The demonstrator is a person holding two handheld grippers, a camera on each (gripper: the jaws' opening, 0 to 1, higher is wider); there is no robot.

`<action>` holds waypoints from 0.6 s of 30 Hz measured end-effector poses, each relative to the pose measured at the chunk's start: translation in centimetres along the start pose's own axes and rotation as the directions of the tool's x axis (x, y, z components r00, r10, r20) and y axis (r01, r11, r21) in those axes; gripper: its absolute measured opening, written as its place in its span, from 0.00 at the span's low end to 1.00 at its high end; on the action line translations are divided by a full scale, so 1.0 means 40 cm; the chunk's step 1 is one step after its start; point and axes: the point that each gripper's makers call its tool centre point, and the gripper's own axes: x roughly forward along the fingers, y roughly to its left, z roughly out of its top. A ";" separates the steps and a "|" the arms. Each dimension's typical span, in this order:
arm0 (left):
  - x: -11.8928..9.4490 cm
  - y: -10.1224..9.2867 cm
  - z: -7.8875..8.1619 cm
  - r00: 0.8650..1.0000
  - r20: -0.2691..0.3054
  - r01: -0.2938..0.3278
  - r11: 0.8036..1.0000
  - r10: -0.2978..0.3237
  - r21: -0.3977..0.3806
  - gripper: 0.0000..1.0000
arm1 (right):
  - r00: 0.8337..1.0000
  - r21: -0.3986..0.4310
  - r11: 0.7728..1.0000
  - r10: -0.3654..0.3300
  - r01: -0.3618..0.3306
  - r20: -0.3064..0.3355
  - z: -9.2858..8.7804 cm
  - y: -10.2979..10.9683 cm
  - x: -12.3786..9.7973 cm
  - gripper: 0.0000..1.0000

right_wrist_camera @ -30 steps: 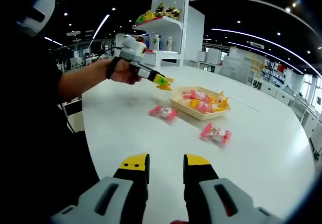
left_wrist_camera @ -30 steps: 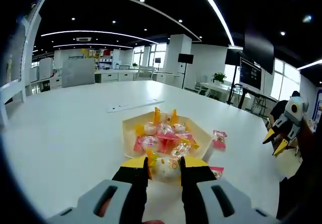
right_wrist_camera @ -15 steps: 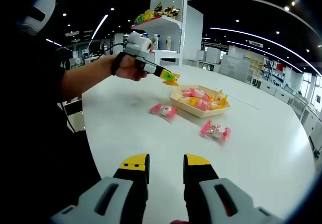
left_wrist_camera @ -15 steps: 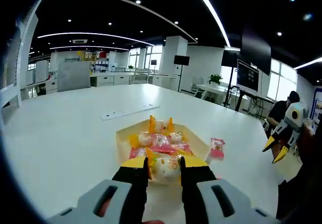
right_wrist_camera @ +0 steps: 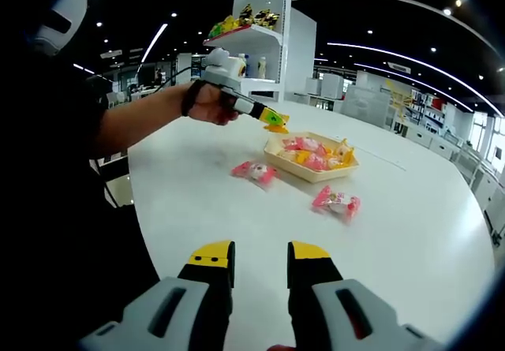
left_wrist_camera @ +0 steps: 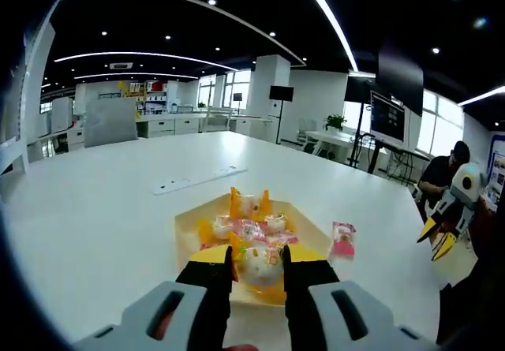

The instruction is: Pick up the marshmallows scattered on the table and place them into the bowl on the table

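Yellow-wrapped white marshmallow [left_wrist_camera: 258, 266] clamped in left gripper [left_wrist_camera: 258, 263], apparently above bowl [left_wrist_camera: 186, 226].

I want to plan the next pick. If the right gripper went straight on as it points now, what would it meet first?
Probably bare table; the pink wrapped marshmallows lie to either side of the right gripper, though depth is unclear.

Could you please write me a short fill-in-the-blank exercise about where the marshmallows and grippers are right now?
1. The left gripper is shut on a wrapped ____.
2. It holds it above the ____ of wrapped marshmallows.
3. The number of pink marshmallow packets lying loose on the white table in the right gripper view is ____.
4. The right gripper holds nothing; its jaws stand ____.

Missing words: marshmallow; bowl; two; open
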 end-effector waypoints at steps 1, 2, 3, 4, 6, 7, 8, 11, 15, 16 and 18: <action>0.003 0.000 0.001 1.000 0.001 0.001 1.000 -0.001 -0.001 0.26 | 1.000 0.000 1.000 0.000 0.000 0.000 0.000 0.001 -0.001 0.27; 0.007 0.001 0.003 1.000 0.000 0.001 1.000 -0.001 -0.001 0.26 | 1.000 0.001 1.000 0.000 0.000 0.000 -0.001 0.001 -0.002 0.27; 0.008 0.000 0.003 1.000 0.000 0.001 1.000 -0.001 0.000 0.26 | 1.000 0.001 1.000 0.000 0.000 -0.001 -0.001 0.001 -0.002 0.27; 0.013 0.000 0.005 1.000 0.001 0.003 1.000 -0.003 0.000 0.26 | 1.000 0.001 1.000 -0.002 0.002 -0.001 -0.002 0.001 -0.004 0.27; 0.020 0.000 0.004 1.000 -0.002 0.003 1.000 -0.003 0.002 0.26 | 1.000 0.004 1.000 -0.006 0.006 0.000 -0.003 -0.002 -0.007 0.27; 0.022 0.001 0.004 1.000 -0.003 0.003 1.000 -0.003 0.002 0.26 | 1.000 0.005 1.000 -0.007 0.007 0.000 -0.003 -0.002 -0.008 0.27; 0.023 0.001 0.004 1.000 -0.005 0.003 1.000 -0.003 0.002 0.26 | 1.000 0.005 1.000 -0.008 0.008 0.000 -0.004 -0.003 -0.008 0.27; 0.027 0.001 0.004 1.000 -0.004 0.003 1.000 -0.003 0.001 0.26 | 1.000 0.007 1.000 -0.009 0.009 0.000 -0.005 -0.002 -0.009 0.27; 0.030 0.005 0.000 1.000 -0.005 -0.003 1.000 0.003 -0.003 0.27 | 1.000 0.008 1.000 -0.007 0.007 0.000 -0.008 -0.001 -0.010 0.27; 0.029 0.007 -0.001 1.000 -0.007 -0.006 1.000 0.006 -0.004 0.27 | 1.000 0.009 1.000 -0.007 0.007 -0.001 -0.009 -0.001 -0.009 0.27; 0.028 0.017 -0.005 1.000 -0.009 -0.022 1.000 0.022 -0.011 0.29 | 1.000 0.009 1.000 -0.008 0.008 -0.004 -0.012 -0.001 -0.008 0.27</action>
